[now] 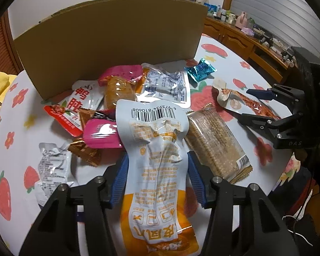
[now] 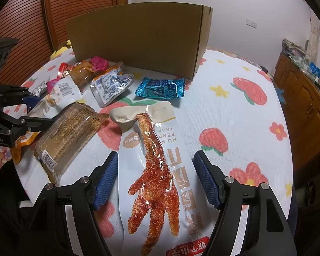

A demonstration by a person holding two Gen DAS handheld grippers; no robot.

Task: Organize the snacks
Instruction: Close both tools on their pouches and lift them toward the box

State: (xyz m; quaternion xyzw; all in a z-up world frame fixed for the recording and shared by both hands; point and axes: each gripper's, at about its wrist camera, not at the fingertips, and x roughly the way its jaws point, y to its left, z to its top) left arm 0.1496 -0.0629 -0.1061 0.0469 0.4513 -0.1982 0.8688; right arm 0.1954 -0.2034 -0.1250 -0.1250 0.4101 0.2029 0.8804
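Here, the left tool [image 1: 157, 177] is seen straddling a white-and-orange pouch [image 1: 157, 149] with a barcode, its blue pads [image 1: 120, 181] right at the pouch's edges; whether they press on it cannot be told. The right tool [image 2: 155, 179] stands apart around a white chicken-foot packet [image 2: 157, 170], with a clear gap at each side, so nothing is gripped.

Both packets lie on a strawberry-print cloth [image 2: 245, 117] covering the desk. Behind them an upright cardboard box [image 1: 108, 42] closes off the far side. Against its foot a heap of snacks is crowded: a pink packet [image 1: 121, 73], a red-and-white pouch [image 1: 72, 111], a silver-and-white pouch [image 1: 166, 87] and a second pink packet [image 1: 100, 132]. A clear-wrapped grain bar [image 1: 215, 143] lies just beside the barcode pouch, and a blue foil packet [image 1: 199, 69] lies alone, near the box corner.

In the left wrist view a crumpled silver wrapper [image 1: 53, 168] and a copper foil sweet [image 1: 85, 151] are shown at the near left; these are scarcely made out from the other side. A wooden cabinet [image 1: 241, 40] cluttered with small items is shown there as well. In the right wrist view the chicken foot's printed face and the box's open side edge are shown plainly, along with a slatted wooden door [image 2: 32, 10]
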